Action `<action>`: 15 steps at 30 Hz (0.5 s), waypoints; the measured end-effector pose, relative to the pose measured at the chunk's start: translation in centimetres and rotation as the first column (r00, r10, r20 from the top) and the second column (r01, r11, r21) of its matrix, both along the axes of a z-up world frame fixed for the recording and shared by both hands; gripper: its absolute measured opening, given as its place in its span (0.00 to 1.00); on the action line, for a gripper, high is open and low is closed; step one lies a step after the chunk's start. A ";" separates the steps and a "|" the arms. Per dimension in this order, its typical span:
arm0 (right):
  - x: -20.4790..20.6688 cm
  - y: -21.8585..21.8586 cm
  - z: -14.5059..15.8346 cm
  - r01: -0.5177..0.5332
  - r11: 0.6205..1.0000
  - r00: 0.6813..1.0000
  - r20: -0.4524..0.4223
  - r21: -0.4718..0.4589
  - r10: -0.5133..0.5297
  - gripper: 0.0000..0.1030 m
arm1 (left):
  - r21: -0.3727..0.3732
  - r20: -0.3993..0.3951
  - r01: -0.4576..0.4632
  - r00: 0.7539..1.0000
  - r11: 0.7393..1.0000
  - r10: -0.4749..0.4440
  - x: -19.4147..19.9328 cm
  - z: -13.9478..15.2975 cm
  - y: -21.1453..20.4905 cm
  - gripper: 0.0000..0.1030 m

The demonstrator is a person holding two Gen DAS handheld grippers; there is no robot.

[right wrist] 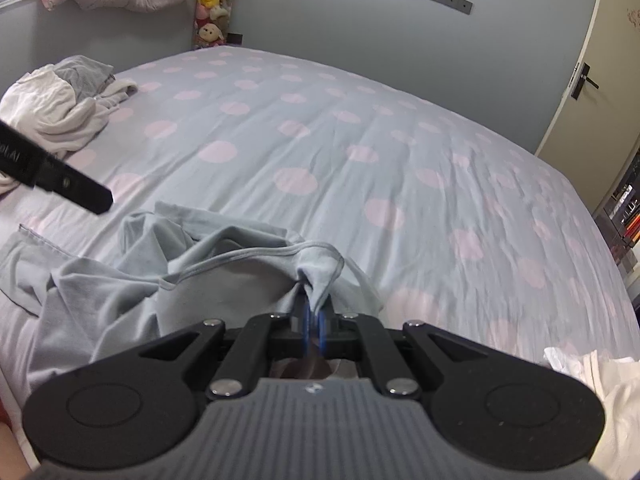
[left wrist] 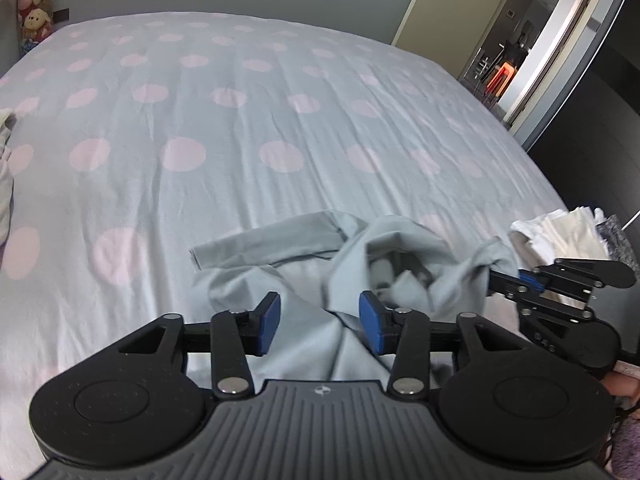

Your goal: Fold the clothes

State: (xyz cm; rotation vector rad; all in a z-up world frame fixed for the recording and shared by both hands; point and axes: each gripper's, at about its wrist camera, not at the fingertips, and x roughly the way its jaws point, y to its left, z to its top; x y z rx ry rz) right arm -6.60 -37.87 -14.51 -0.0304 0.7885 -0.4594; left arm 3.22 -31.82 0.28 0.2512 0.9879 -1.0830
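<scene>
- Lying crumpled on the near part of the polka-dot bedsheet [left wrist: 240,120], a pale blue-grey shirt [left wrist: 360,264] forms a loose heap, with one sleeve [left wrist: 264,242] stretched flat away from the heap toward the sheet's left side.
- The left gripper [left wrist: 319,318] hangs just above the shirt's near edge with its jaws parted; a ridge of fabric rises between the blue pads [left wrist: 270,320], but neither pad presses on it, so nothing is held.
- The right gripper [right wrist: 314,326] is clenched on the shirt: its blue pads [right wrist: 307,324] sit nearly together with a fold of cloth beside the collar [right wrist: 248,258] pinched between them, and a small peak of fabric stands up just beyond the tips.
- In the left wrist view, the right gripper [left wrist: 520,280] shows at the heap's right edge, fabric bunched at its tips.
- A stack of folded white clothes [left wrist: 560,232] rests at the sheet's right edge, near the shirt but apart from it.
- A pile of white and grey laundry [right wrist: 60,104] sits on the sheet's far left side, well apart from the shirt.
- Plush toys [right wrist: 212,4] hang in a column on the wall beyond the sheet's far left corner.
- A cream door [right wrist: 588,80] with a dark handle stands beyond the sheet's far right corner.
</scene>
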 end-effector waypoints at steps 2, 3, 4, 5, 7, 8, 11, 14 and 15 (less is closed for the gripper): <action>0.1 -0.4 -0.5 0.009 1.000 1.000 -0.010 0.008 -0.008 0.05 | 0.014 0.003 0.017 1.000 1.000 -0.017 0.6 -0.5 -0.3 0.45; 0.2 -0.6 -0.7 0.013 1.000 1.000 -0.015 0.013 -0.013 0.05 | 0.021 0.000 0.028 1.000 0.999 -0.028 0.9 -1.0 -0.5 0.46; 0.3 -0.8 -1.0 0.017 1.000 1.000 -0.020 0.018 -0.017 0.05 | 0.028 -0.003 0.040 0.999 0.999 -0.040 1.3 -1.4 -0.7 0.47; 0.5 -0.9 -1.3 0.021 1.000 0.999 -0.028 0.023 -0.021 0.05 | 0.034 -0.007 0.051 0.999 0.998 -0.051 1.6 -1.8 -0.9 0.49; 0.8 -1.4 -1.9 0.032 0.999 0.998 -0.045 0.032 -0.031 0.05 | 0.048 -0.005 0.069 0.998 0.996 -0.069 2.2 -2.7 -1.4 0.51; 0.9 -1.7 -2.3 0.040 0.999 0.998 -0.056 0.037 -0.037 0.05 | 0.055 -0.001 0.076 0.997 0.996 -0.076 2.4 -3.1 -1.7 0.52; 1.1 -2.7 -3.4 0.070 0.995 0.995 -0.082 0.066 -0.064 0.06 | 0.080 0.007 0.106 0.994 0.991 -0.107 2.9 -4.6 -2.9 0.52; 1.2 -3.8 -4.5 0.099 0.989 0.991 -0.098 0.111 -0.088 0.06 | 0.097 0.013 0.142 0.990 0.985 -0.144 3.4 -5.9 -4.4 0.52; 1.2 -4.1 -4.7 0.104 0.986 0.991 -0.100 0.127 -0.091 0.06 | 0.104 0.017 0.150 0.988 0.983 -0.153 3.6 -6.2 -5.0 0.52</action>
